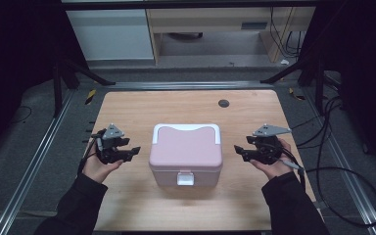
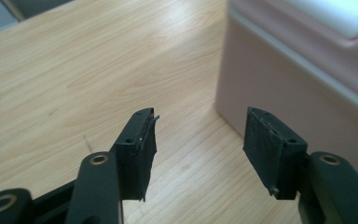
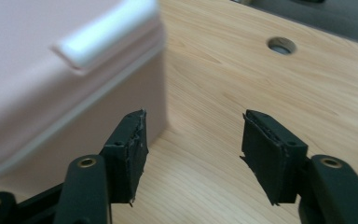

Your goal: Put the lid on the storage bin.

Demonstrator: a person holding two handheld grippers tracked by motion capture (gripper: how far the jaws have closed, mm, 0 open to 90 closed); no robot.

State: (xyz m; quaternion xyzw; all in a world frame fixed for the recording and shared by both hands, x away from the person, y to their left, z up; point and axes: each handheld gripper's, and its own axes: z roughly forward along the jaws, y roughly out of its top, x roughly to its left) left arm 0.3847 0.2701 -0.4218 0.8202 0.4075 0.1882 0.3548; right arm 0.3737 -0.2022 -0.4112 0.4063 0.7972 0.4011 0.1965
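A light wooden desk [image 1: 186, 105] takes up the middle of the high view, with dark floor and cables around it. At the centre of the frame sits a pink box [image 1: 186, 154] with a lid and a white latch [image 1: 185, 178] on its near face; the lid looks shut.

At the left of the frame a hand holds the left tool [image 1: 133, 151], aimed at the box's left wall and standing just beside it. At the right, the right tool [image 1: 239, 150] faces the opposite wall, also close but apart. In both gripper views the black jaws stand wide with nothing between them, only bare desk and the edge of the pink wall.

Likely trouble from here: the box is far wider than either tool's gap, so any grip must find a rim or handle. If one side presses before the other, the box could slide or turn across the smooth wood. A lift with the latch unfastened might let the lid swing open.
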